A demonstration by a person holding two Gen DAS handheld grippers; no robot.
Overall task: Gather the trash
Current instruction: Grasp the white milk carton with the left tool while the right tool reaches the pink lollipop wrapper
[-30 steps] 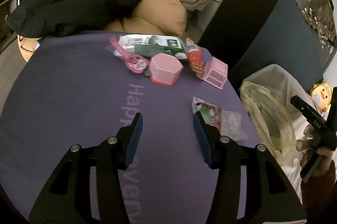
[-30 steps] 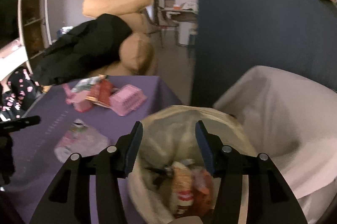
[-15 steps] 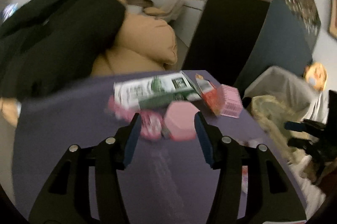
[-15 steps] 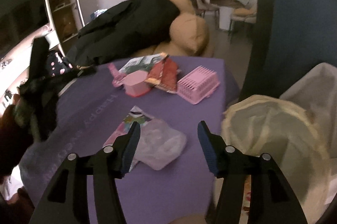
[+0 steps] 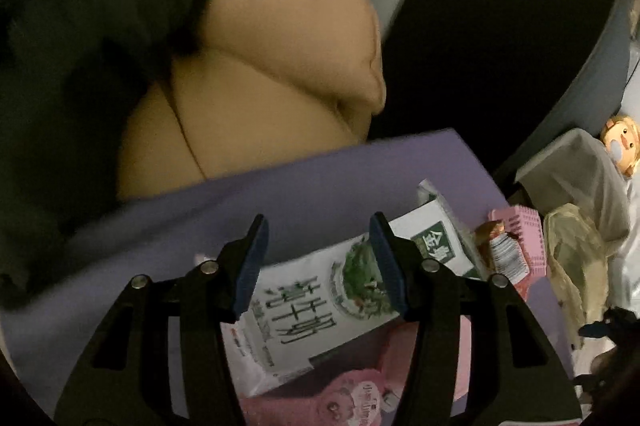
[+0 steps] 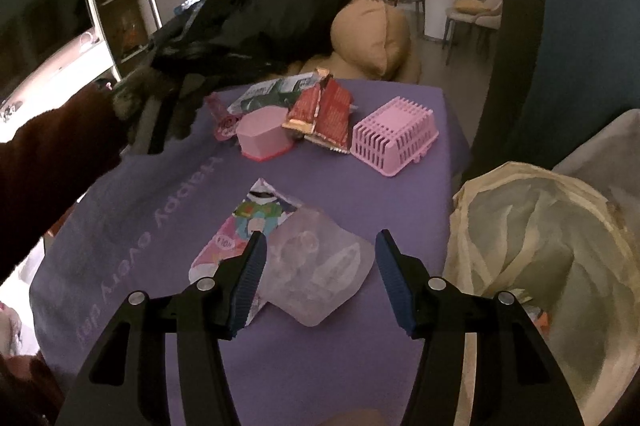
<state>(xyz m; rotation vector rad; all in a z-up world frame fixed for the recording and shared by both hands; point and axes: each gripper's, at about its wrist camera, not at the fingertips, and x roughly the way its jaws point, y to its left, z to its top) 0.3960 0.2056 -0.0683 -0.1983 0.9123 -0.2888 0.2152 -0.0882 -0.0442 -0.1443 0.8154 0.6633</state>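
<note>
My left gripper (image 5: 318, 258) is open and empty, just above a white and green wrapper (image 5: 320, 306) on the purple cloth (image 5: 300, 185). My right gripper (image 6: 318, 274) is open and empty over a crumpled clear plastic wrapper (image 6: 316, 266) and a pink printed packet (image 6: 240, 230). A red snack wrapper (image 6: 324, 109) lies further back. The bin with a pale liner (image 6: 532, 238) stands off the table's right edge, also seen in the left wrist view (image 5: 576, 258).
A pink basket (image 6: 394, 135), a pink hexagonal box (image 6: 266, 137) and a pink round item (image 6: 224, 121) sit on the cloth. Tan cushions (image 6: 372, 33) and a black coat (image 6: 260, 17) lie behind the table. A dark blue panel (image 6: 568, 25) stands at the right.
My left gripper moved forward to the far wrappers. My right gripper swung left from above the bin to over the clear wrapper. Both stayed open.
</note>
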